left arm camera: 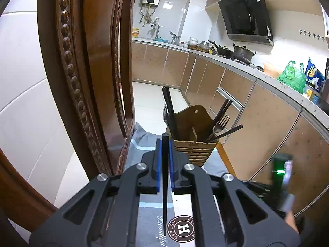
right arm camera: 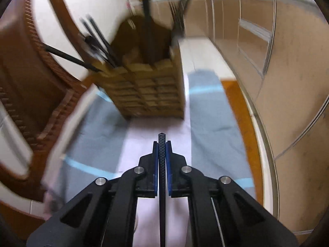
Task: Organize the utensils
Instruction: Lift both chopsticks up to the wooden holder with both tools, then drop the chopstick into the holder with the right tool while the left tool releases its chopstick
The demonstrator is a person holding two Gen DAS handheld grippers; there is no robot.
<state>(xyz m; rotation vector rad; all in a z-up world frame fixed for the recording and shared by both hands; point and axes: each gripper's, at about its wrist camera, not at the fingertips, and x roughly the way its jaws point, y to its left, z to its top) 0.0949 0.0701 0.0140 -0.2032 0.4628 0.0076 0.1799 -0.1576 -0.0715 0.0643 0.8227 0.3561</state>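
A wooden slatted utensil holder point(left arm camera: 195, 150) stands on the cloth-covered table; it holds black chopsticks point(left arm camera: 169, 111) and a fork point(left arm camera: 220, 124). My left gripper point(left arm camera: 165, 142) is shut on a black chopstick point(left arm camera: 165, 177), held upright just in front of the holder. In the right wrist view the holder point(right arm camera: 148, 88) is blurred, with chopsticks point(right arm camera: 98, 41) sticking out of it. My right gripper point(right arm camera: 162, 144) is shut on a textured black chopstick point(right arm camera: 162, 175), a short way in front of the holder.
A grey-blue cloth point(right arm camera: 211, 123) covers the wooden table point(right arm camera: 234, 94). A carved wooden chair back point(left arm camera: 92, 72) rises at the left. Kitchen cabinets point(left arm camera: 267, 123) and a counter with pots and bags point(left arm camera: 292, 78) run along the right.
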